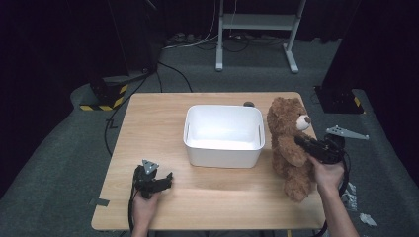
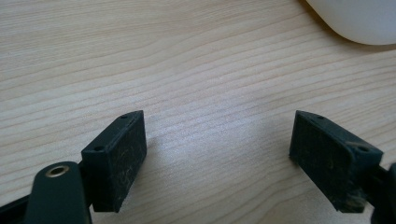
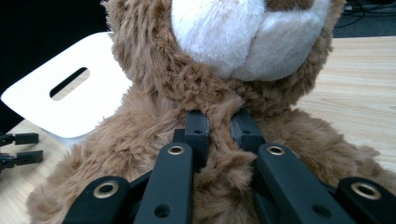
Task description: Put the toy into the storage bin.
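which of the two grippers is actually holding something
The right gripper: its jaws pinch the teddy bear at the chest. The left gripper stands open over bare table.

Lab or recording studio setup: black curtains [image 1: 54, 39] all round, grey carpet floor [image 1: 59, 153], loose cables [image 1: 197, 42], hazard-striped base [image 1: 106, 96], white metal stand frame [image 1: 257, 24], lone wooden table [image 1: 148, 128] in the middle.

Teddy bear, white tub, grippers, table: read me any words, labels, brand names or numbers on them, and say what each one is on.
None can be read.
The teddy bear shows plain fur, with no tag in sight.
The white tub has blank walls.
The right gripper, pinching the bear's chest fur, and the left gripper are plain black.
The table shows bare wood grain.
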